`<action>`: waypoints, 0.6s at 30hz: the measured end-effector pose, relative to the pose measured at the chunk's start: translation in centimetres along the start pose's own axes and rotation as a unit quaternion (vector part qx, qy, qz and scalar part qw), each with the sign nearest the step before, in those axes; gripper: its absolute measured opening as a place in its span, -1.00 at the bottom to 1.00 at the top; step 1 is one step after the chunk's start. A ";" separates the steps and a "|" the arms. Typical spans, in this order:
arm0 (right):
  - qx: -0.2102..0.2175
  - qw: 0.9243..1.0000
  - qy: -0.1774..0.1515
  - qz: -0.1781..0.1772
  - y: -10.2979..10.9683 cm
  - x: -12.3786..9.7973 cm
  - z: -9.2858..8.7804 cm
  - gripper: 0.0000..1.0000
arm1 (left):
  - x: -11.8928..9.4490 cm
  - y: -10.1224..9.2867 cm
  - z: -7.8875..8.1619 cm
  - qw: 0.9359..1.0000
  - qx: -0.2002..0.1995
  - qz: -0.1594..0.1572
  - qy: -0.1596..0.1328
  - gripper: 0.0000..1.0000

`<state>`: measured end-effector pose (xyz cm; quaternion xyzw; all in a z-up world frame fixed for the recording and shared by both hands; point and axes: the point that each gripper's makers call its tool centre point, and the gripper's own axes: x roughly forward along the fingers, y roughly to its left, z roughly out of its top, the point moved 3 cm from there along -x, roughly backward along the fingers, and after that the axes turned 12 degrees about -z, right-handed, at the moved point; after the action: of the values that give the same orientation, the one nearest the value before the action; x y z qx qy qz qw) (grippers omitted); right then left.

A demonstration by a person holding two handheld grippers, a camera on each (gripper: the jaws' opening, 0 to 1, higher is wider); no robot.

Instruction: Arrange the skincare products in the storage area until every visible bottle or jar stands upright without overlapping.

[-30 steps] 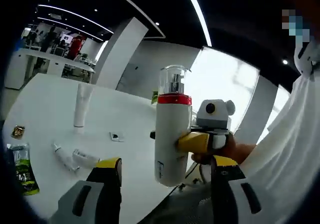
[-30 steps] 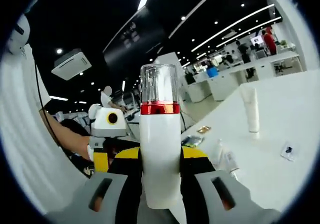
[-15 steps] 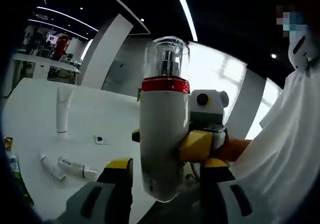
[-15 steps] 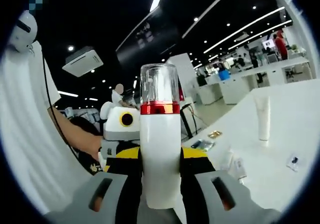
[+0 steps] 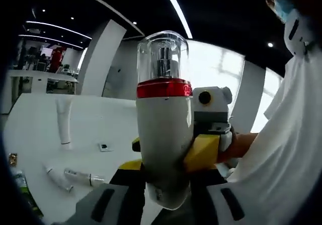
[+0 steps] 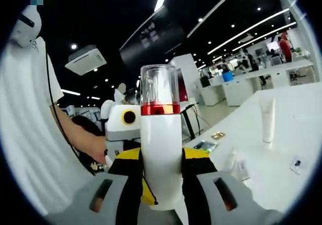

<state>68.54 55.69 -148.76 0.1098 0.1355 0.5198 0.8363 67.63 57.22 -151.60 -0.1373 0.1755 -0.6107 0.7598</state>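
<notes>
Tall white pump bottle w/ red band & clear cap (image 6: 161, 159) held upright above the white table (image 6: 282, 159) — both grippers, right (image 6: 161, 184) & left (image 5: 163, 184), clamped on its body.

Right gripper (image 6: 161, 177) has its 2 jaws clamped around the bottle (image 6: 161, 154). Left gripper (image 5: 163, 184) brackets the same bottle from the opposite side, apparently touching it.
</notes>
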 end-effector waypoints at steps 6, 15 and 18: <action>-0.013 1.000 -0.002 -0.019 -0.1 0.6 0.0 -0.45 | -0.5 0.6 0.0 1.000 0.008 0.026 0.013 -0.35; -0.050 0.996 0.015 -0.069 -0.5 1.4 0.1 -0.44 | -0.9 1.5 -0.4 0.998 0.009 0.057 0.021 -0.36; -0.048 0.996 0.022 -0.078 -0.8 1.8 -0.2 -0.43 | -1.2 2.1 -0.9 0.996 0.013 0.081 0.029 -0.36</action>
<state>69.89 56.99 -149.38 0.0477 0.1370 0.4615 0.8752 68.91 58.83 -153.17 -0.0952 0.2005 -0.5532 0.8029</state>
